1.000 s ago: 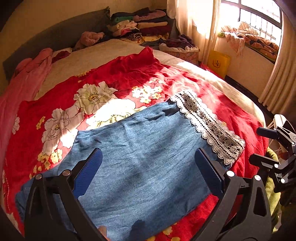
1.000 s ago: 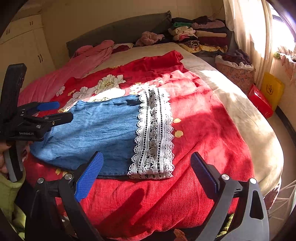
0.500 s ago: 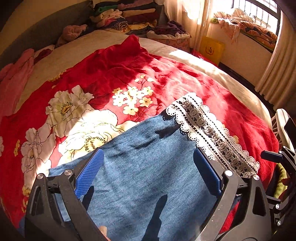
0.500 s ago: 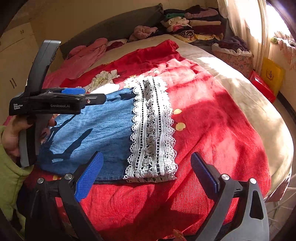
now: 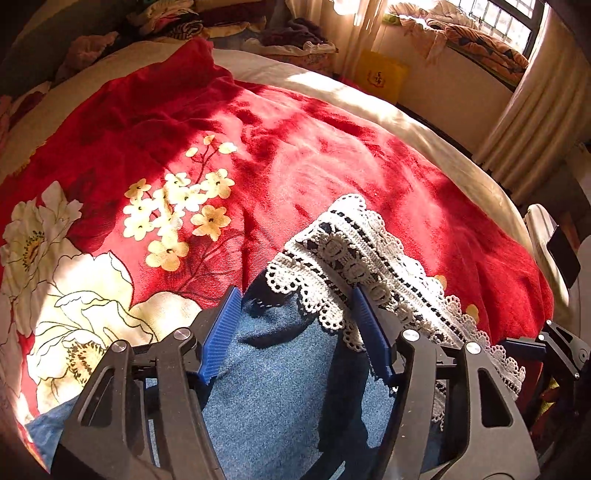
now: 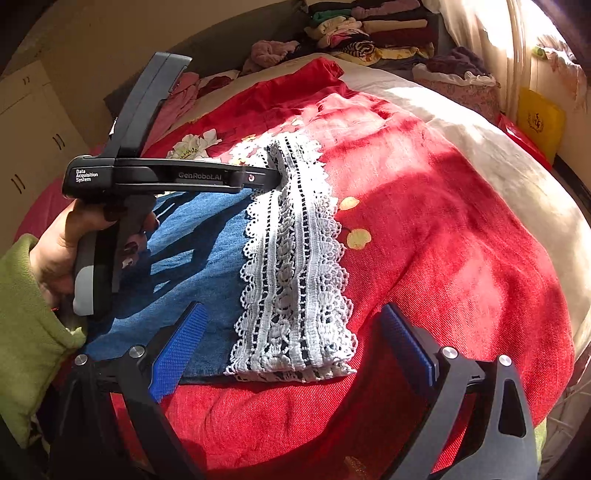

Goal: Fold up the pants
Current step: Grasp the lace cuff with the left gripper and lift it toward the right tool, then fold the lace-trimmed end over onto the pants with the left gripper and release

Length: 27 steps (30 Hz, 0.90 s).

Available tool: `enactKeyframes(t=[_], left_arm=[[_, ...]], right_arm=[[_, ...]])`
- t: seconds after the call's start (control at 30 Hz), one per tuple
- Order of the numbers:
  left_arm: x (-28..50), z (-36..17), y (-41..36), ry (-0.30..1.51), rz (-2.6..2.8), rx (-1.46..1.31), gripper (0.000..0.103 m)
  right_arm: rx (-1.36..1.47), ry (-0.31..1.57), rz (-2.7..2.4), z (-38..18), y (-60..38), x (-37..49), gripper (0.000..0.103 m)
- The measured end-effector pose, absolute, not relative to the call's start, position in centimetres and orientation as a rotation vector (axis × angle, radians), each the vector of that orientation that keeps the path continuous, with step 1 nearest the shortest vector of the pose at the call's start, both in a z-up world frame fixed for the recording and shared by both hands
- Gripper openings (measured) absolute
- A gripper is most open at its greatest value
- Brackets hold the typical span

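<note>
The pants (image 5: 280,387) are blue denim with a wide white lace hem (image 5: 369,258) and lie flat on the bed. My left gripper (image 5: 295,325) points down at the far corner of that hem. Its jaws are closing, with denim and bunched lace between the blue pads, and the lace rides up against the right pad (image 5: 369,325). In the right wrist view the left gripper (image 6: 271,177) reaches across the denim (image 6: 199,236) to the far end of the lace hem (image 6: 295,266). My right gripper (image 6: 291,312) hangs open just above the near end of the lace, and its jaws are narrowing slightly.
A red floral blanket (image 6: 424,221) covers the bed (image 6: 480,140). Folded clothes (image 6: 369,29) are stacked at the head, beside a basket of laundry (image 6: 458,74). A yellow bag (image 6: 539,118) and curtains (image 5: 524,129) stand along the right side. A hand in a green sleeve (image 6: 26,317) holds the left gripper.
My left gripper moved forward and down to the far corner of the lace hem, and its jaws narrowed around the fabric, which bunched up. The right gripper sank a little toward the near hem.
</note>
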<state>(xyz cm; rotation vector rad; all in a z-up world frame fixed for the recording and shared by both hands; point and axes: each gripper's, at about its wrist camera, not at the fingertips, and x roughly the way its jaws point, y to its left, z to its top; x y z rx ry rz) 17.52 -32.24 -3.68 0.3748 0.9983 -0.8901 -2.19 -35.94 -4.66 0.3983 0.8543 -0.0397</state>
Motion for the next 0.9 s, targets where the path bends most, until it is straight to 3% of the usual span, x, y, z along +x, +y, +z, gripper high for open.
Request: enactKeyframes(t=[0.07, 0.13, 0.2, 0.27, 0.4, 0.9], left_arm=[[17.1, -3.6, -32.4, 0.987, -0.904, 0.382, 0.038], [16.8, -3.4, -32.4, 0.977, -0.899, 0.397, 0.031], [16.7, -3.4, -32.1, 0.961, -0.881, 0.412, 0.016], [16.8, -3.4, -31.7, 0.945, -0.884, 0.395, 0.013], [16.3, -2.8, -30.7, 0.912, -0.9, 0.357, 0.009], [17.1, 3.7, -20.2, 0.836, -0.888, 0.064, 0.008]], right_arm=[[0.405, 0.863, -0.009, -4.9, -35.8, -1.9, 0.064], [0.389, 0.873, -0.016, -5.2, -35.7, -1.5, 0.057], [0.386, 0.865, -0.011, -5.3, -35.7, -1.6, 0.046], [0.413, 0.85, 0.021, -5.2, -36.0, -1.8, 0.032], [0.407, 0.82, 0.061, -4.3, -35.4, -2.2, 0.027], [0.229, 0.66, 0.29, 5.0, -26.0, -0.8, 0.026]])
